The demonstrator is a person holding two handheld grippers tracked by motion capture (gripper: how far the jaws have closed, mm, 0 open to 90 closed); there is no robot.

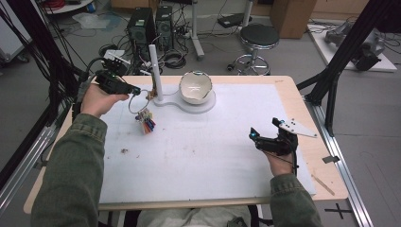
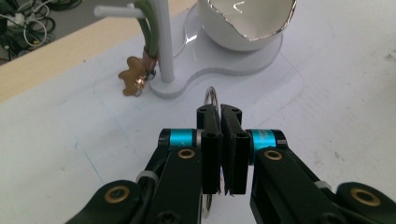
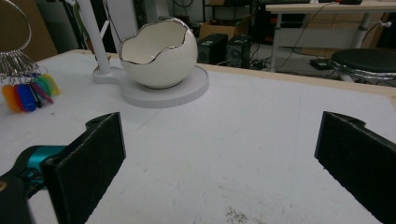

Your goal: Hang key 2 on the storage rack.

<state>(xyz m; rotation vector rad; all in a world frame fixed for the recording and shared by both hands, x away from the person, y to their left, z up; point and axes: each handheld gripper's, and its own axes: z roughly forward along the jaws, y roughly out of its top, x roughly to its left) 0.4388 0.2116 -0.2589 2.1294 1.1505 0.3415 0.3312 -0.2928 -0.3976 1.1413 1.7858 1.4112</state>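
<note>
Left gripper [image 2: 219,116] is clamped on a key ring [image 1: 135,103] near the table's far-left edge, beside an eggshell bowl [image 1: 195,87].

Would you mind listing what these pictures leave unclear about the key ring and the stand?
- Key ring, left gripper view: the shut left gripper covers most of the loop.
- Coloured tags, right gripper view: the frame's left edge cuts them; any lettering is too small.
- Stand, high view: the brown charm hanging there is too small to identify.
</note>
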